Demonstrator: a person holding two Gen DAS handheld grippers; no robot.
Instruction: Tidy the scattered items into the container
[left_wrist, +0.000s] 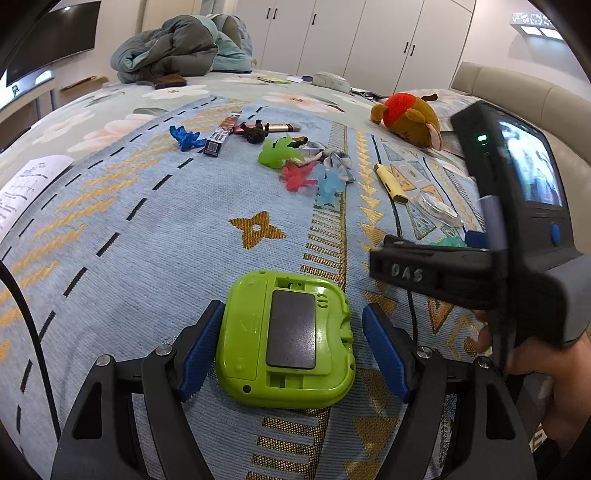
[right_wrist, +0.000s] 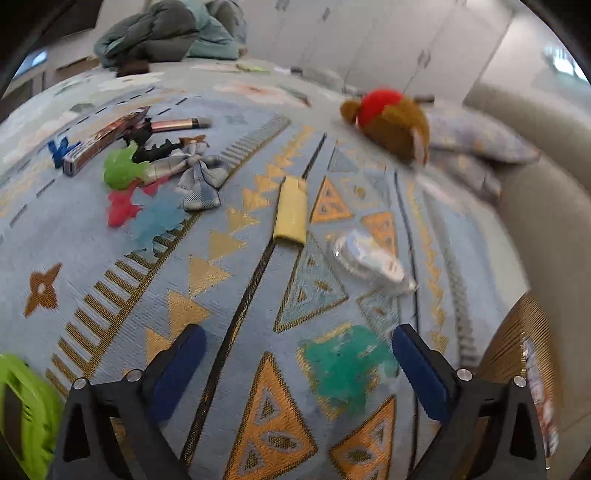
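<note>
A lime-green plastic gadget (left_wrist: 286, 339) lies back-up on the blue patterned blanket, between the open blue pads of my left gripper (left_wrist: 291, 350); the left pad is at its side, the right pad stands apart. My right gripper (right_wrist: 299, 373) is open over a teal jelly figure (right_wrist: 345, 373) that lies between its pads, untouched. Farther back lie a yellow lighter (right_wrist: 290, 210), a clear plastic disc (right_wrist: 369, 260), a plaid bow (right_wrist: 199, 177), green (left_wrist: 279, 151), red (left_wrist: 297, 176) and pale blue (left_wrist: 328, 184) jelly figures, and a boxed tube (left_wrist: 221, 133). The right gripper's body shows in the left wrist view (left_wrist: 517, 221).
A brown plush with a red hat (left_wrist: 406, 118) sits at the back right. A woven basket's rim (right_wrist: 524, 350) shows at the right edge. A bundled duvet (left_wrist: 177, 48) lies at the far end. A paper sheet (left_wrist: 26, 188) lies at the left. A black cable (left_wrist: 33, 332) hangs left.
</note>
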